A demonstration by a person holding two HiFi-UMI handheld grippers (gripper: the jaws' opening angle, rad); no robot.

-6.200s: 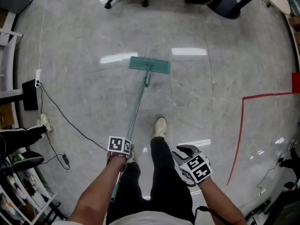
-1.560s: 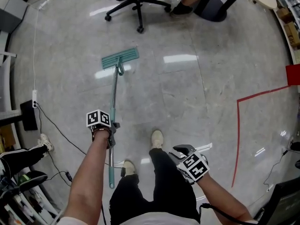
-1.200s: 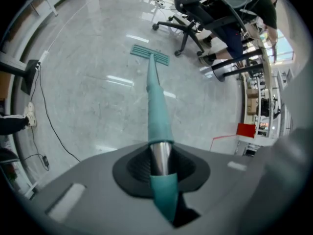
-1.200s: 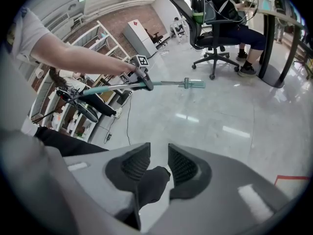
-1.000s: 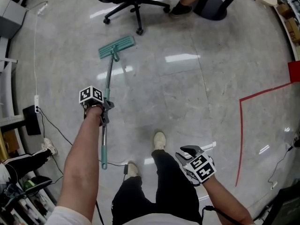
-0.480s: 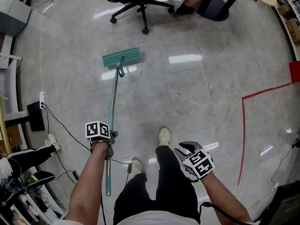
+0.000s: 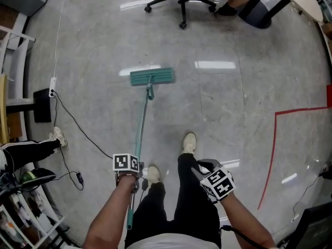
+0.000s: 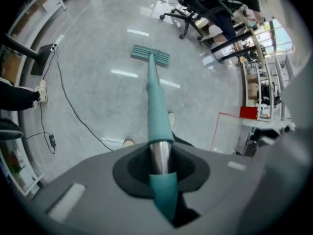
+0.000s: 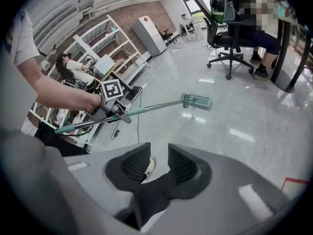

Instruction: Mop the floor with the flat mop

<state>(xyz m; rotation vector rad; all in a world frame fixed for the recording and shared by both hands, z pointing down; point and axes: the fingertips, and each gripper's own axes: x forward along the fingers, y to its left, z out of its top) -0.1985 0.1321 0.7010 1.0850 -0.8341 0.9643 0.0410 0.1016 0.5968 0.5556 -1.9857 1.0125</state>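
Flat mop (image 7: 151,76): handle pinched in left claw (image 8: 160,166), head flat on floor (image 7: 233,113) for pushing (right claw (image 9: 159,164) spread, empty, idle).

Teal flat mop (image 7: 151,77), rectangular head flat on the glossy grey floor (image 7: 233,118), slim handle slanting up.

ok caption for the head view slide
Left gripper clamps the handle of the teal flat mop, pad flat on the grey floor; right gripper open, empty.
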